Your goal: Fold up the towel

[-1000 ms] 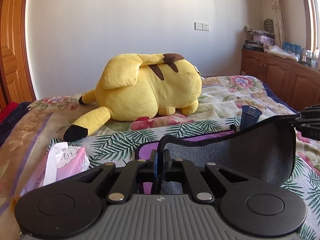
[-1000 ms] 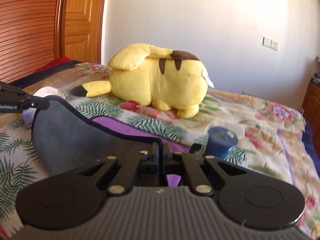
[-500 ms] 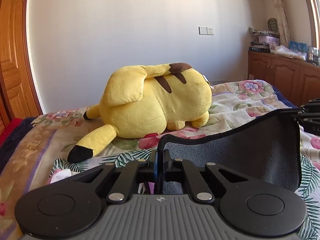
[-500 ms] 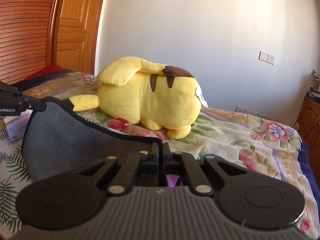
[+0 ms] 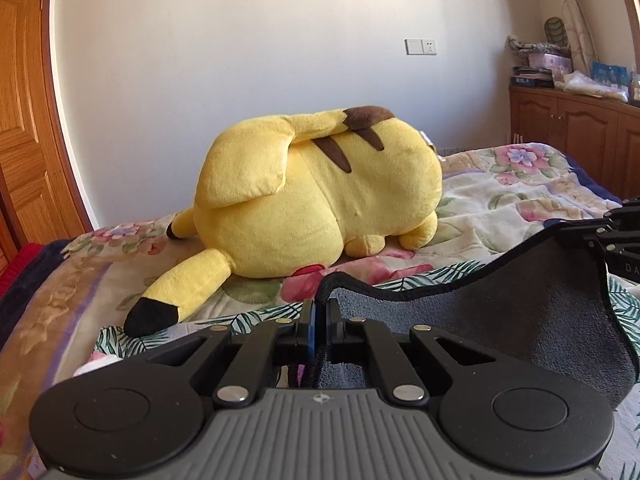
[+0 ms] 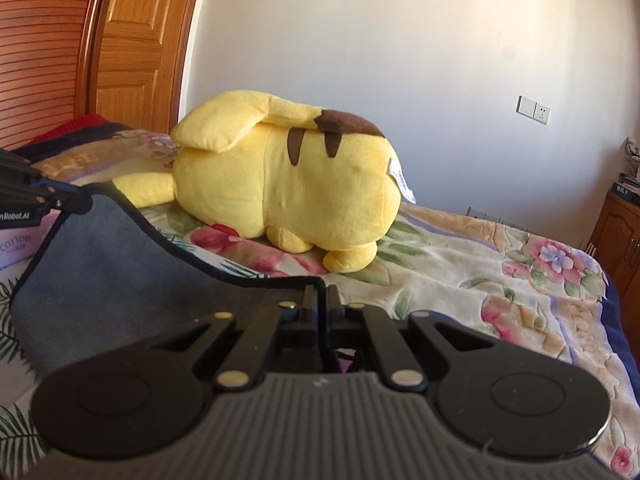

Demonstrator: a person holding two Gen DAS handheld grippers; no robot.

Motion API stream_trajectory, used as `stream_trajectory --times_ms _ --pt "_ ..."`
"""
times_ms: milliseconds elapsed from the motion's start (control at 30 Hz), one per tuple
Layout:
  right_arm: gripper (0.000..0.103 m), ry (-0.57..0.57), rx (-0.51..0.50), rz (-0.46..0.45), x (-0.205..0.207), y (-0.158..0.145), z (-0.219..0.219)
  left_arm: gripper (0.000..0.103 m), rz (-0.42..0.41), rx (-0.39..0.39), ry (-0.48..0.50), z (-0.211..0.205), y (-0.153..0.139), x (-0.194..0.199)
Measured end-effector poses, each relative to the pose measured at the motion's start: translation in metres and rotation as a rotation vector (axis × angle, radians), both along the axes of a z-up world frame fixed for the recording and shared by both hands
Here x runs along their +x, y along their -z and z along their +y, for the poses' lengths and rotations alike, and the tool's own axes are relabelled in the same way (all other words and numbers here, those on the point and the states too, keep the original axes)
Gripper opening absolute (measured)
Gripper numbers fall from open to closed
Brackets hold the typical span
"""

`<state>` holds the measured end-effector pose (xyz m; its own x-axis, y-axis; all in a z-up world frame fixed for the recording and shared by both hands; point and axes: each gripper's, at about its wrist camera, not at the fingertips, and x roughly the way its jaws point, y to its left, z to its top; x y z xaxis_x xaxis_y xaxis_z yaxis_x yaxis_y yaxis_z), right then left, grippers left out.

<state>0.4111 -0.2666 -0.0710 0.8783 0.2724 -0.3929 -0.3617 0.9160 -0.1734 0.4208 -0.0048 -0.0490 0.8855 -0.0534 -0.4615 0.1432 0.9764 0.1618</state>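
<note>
The towel (image 5: 500,328) is dark grey with a black hem and a purple underside. It hangs stretched between both grippers above the bed. My left gripper (image 5: 318,308) is shut on one corner of the towel. My right gripper (image 6: 320,296) is shut on the other corner, and the towel (image 6: 112,264) sags to its left. The right gripper also shows at the right edge of the left wrist view (image 5: 616,236). The left gripper shows at the left edge of the right wrist view (image 6: 36,192).
A big yellow plush toy (image 5: 320,200) lies on the floral bedspread (image 5: 500,200) just beyond the towel. A tissue pack (image 6: 16,240) sits at the left. A wooden door (image 6: 132,40) and wooden cabinets (image 5: 572,132) stand at the room's sides.
Both grippers have lifted the towel and carried it forward toward the plush toy, which looms larger. The blue cup and most of the tissue pack have dropped out of sight.
</note>
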Motion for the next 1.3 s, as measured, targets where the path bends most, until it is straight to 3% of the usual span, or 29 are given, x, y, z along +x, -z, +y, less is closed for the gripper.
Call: stream_trajectory --times_ms 500,567,667,700,733,767,1133,1300 --pt "0.005 0.027 -0.087 0.074 0.022 0.041 0.01 0.0 0.105 0.014 -0.04 0.001 0.033 0.03" --pt "0.015 0.034 -0.083 0.071 0.021 0.043 0.009 0.0 0.108 -0.001 -0.038 0.001 0.032 0.031" --pt "0.019 0.053 -0.061 0.079 0.021 0.042 0.007 0.004 0.105 0.019 -0.033 -0.003 0.031 0.029" --pt "0.027 0.057 -0.056 0.079 0.02 0.041 0.006 0.009 0.104 0.02 -0.034 -0.004 0.03 0.028" --pt "0.049 0.059 -0.049 0.077 0.02 0.039 0.005 0.011 0.105 0.016 -0.034 -0.004 0.029 0.028" --pt "0.057 0.06 -0.045 0.072 0.018 0.038 0.004 0.012 0.105 0.01 -0.036 -0.004 0.028 0.026" --pt "0.056 0.045 0.088 0.128 -0.025 0.007 -0.005 0.032 0.096 -0.011 -0.012 -0.012 -0.004 -0.016" --pt "0.057 0.04 0.119 0.146 -0.056 -0.004 -0.009 0.034 0.094 -0.025 0.001 -0.014 -0.021 -0.041"
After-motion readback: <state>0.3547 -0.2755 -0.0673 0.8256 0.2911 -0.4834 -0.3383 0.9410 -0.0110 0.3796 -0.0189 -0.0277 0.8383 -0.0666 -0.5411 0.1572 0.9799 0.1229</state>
